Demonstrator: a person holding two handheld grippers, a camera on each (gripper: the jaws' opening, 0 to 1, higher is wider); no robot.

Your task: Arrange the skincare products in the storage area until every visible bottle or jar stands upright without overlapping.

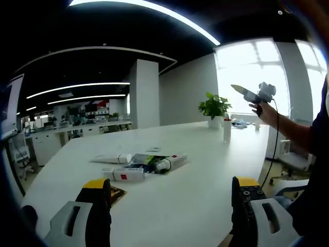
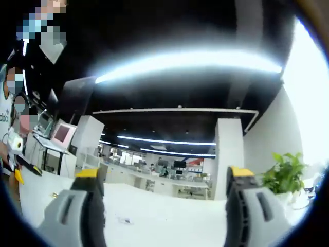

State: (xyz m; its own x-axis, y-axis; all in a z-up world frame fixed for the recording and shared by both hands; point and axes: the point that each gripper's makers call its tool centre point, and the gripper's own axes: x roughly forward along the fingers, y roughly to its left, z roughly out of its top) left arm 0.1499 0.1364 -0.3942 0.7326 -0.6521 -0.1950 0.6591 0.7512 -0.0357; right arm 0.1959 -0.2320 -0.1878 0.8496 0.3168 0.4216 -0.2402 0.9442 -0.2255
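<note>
Left gripper and right gripper, jaws apart and empty: arranging not begun; next, approach the toppled tubes on the table.

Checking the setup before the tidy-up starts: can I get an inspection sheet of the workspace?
Surface: white table, bare in front.
Job's things: skincare tubes lying flat, clustered, some touching or overlapping; white bottle upright by the potted plant.
Clutter: small card behind the tubes.
Grippers: left gripper open, empty, low over the table; right gripper open, empty, raised high.
Cables: black cable hanging from the raised gripper.
Surroundings: open office, desks, window, pillar.
</note>
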